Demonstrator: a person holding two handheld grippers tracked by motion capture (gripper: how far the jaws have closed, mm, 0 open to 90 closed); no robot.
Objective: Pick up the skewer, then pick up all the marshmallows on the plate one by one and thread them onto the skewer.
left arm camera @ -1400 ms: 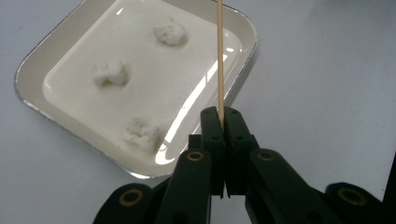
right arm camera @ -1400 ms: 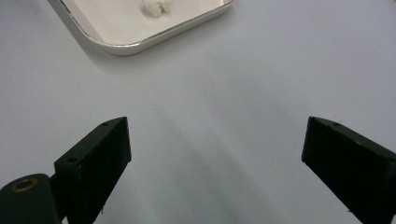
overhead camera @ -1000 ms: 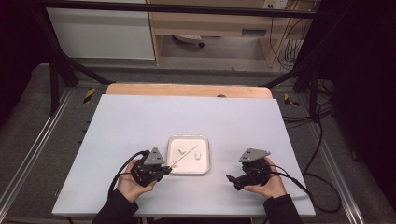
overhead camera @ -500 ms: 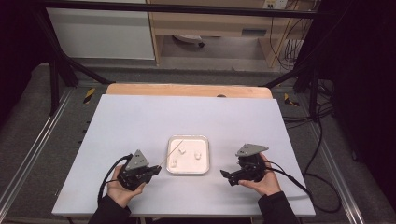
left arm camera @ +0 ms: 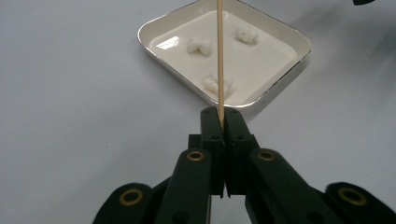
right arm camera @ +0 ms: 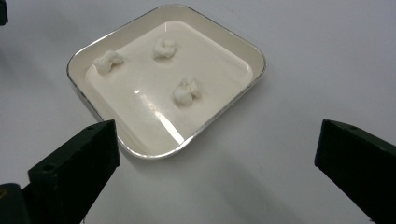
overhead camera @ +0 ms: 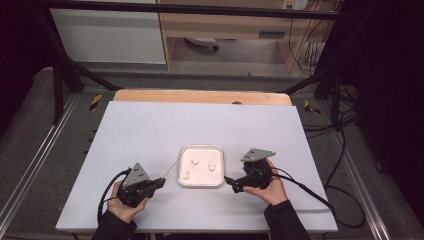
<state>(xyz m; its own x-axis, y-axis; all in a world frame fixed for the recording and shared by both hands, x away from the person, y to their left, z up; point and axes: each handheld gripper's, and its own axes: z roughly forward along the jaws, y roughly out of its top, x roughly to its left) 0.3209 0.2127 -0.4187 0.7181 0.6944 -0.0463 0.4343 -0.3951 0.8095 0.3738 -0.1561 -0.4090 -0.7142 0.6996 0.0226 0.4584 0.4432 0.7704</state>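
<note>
The left gripper [left arm camera: 219, 122], jaws clamped on a wooden skewer [left arm camera: 219, 56], aims its long axis straight over the white tray [left arm camera: 280, 32] at three pale lumps; the right gripper [right arm camera: 215, 154] is spread wide beside it

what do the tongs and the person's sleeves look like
Both the left tongs and right tongs are black, each topped with a grey three-cornered plate and trailing a black cable. The left tongs' linkage arms carry brass-coloured pivot rings. The person wears dark sleeves.
</note>
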